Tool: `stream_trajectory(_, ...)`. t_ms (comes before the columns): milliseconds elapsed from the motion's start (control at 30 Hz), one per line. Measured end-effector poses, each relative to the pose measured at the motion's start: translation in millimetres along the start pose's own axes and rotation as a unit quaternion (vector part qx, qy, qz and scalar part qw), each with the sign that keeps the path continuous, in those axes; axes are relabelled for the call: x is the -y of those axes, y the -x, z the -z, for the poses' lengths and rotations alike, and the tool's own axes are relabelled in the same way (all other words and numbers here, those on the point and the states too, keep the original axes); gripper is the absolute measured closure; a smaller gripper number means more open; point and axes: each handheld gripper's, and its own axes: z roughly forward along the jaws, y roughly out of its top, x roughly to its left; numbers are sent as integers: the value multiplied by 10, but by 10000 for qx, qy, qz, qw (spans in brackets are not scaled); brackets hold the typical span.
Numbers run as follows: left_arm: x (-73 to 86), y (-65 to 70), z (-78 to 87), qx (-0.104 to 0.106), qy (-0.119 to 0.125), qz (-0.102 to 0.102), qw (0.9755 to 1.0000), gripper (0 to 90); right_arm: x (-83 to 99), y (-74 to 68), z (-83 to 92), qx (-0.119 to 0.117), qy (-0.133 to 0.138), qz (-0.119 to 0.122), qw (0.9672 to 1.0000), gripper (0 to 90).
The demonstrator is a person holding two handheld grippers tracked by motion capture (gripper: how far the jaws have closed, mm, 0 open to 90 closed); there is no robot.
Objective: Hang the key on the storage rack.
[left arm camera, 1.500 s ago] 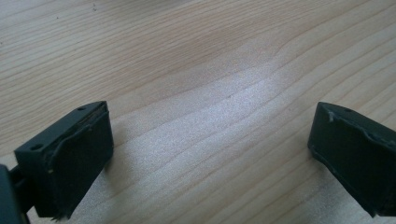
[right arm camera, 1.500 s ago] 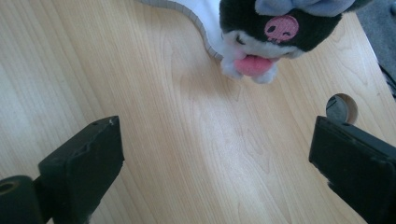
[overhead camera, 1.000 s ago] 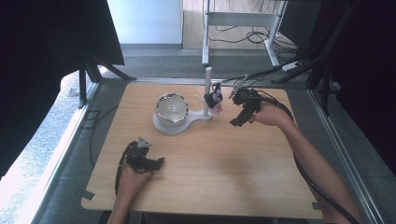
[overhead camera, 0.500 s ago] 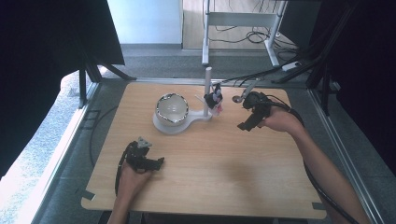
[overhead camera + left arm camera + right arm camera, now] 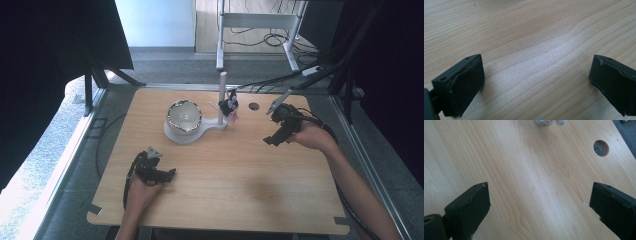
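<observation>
At the near left of the wooden table [image 5: 215,195], the left gripper [image 5: 167,175] sits low over the bare wood in the person's left hand [image 5: 140,192]; in the left gripper view its jaws stand wide apart with nothing between them. Farther back, left of centre, a white bowl [image 5: 184,116] with a dark rim rests on a white stand base [image 5: 192,134]. A white post [image 5: 222,97] rises from that base, and a small dark-and-pink object [image 5: 231,106] hangs beside it, too small to identify. A round hole [image 5: 254,106] in the tabletop lies just to the right. At the far right, the right gripper [image 5: 272,140] is raised in the right hand [image 5: 307,136], jaws spread wide and empty; the right gripper view cuts off the stand at its top edge.
</observation>
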Motion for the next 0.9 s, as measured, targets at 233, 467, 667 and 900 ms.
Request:
stream_trajectory(233,0,0,0,-1,0,-1,10000,0,190,-8,48,45,77,-81,9999,38)
stream_trajectory(467,0,0,0,-2,3,-1,10000,1,387,-25,83,144,146,-190,9996,43)
stream_trajectory(667,0,1,0,-3,4,-1,10000,1,541,-61,94,234,223,-283,9991,44)
stream_trajectory(900,0,0,0,-1,2,1,10000,1,709,-105,52,280,277,-382,9985,41)
